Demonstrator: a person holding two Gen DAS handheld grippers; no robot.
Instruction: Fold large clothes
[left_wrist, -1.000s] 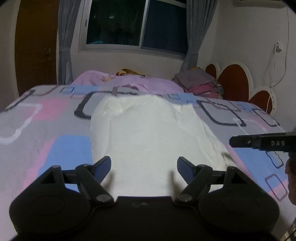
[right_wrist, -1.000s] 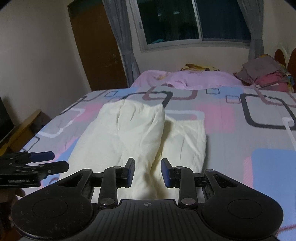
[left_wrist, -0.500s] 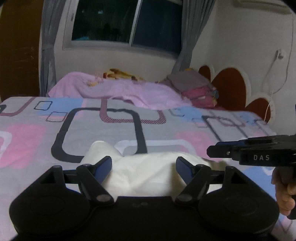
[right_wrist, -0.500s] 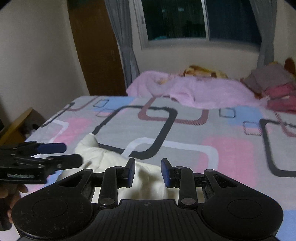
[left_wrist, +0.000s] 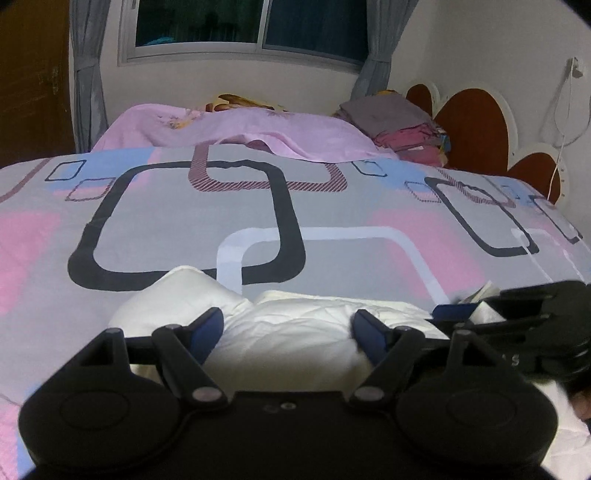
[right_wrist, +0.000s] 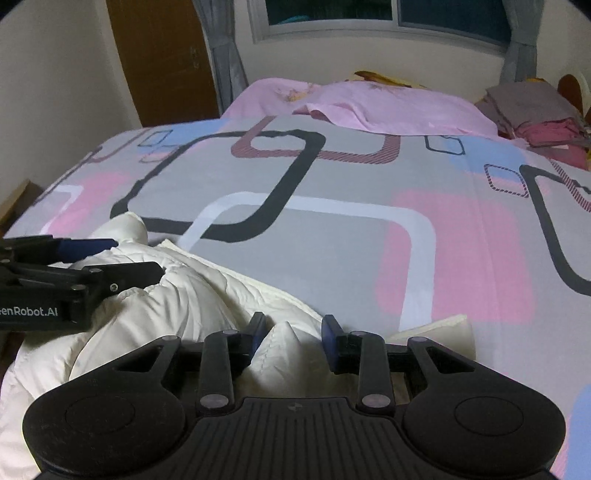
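We carry two matte black plastic handheld grippers: the left gripper (left_wrist: 288, 325), smooth-bodied with round side discs, silver pivot pins and blue finger pads (left_wrist: 207, 328); the right gripper (right_wrist: 293, 328), ribbed on top, with matching blue pads; white lettering marks their sides.

You had one white padded garment (right_wrist: 184, 306) on one bed (right_wrist: 332, 240), two grippers, one pink blanket (right_wrist: 369, 103), and one stack of folded clothes (right_wrist: 535, 110).

garment (right_wrist: 192, 295): cream white | bedspread (right_wrist: 332, 251): grey, pink, blue squares
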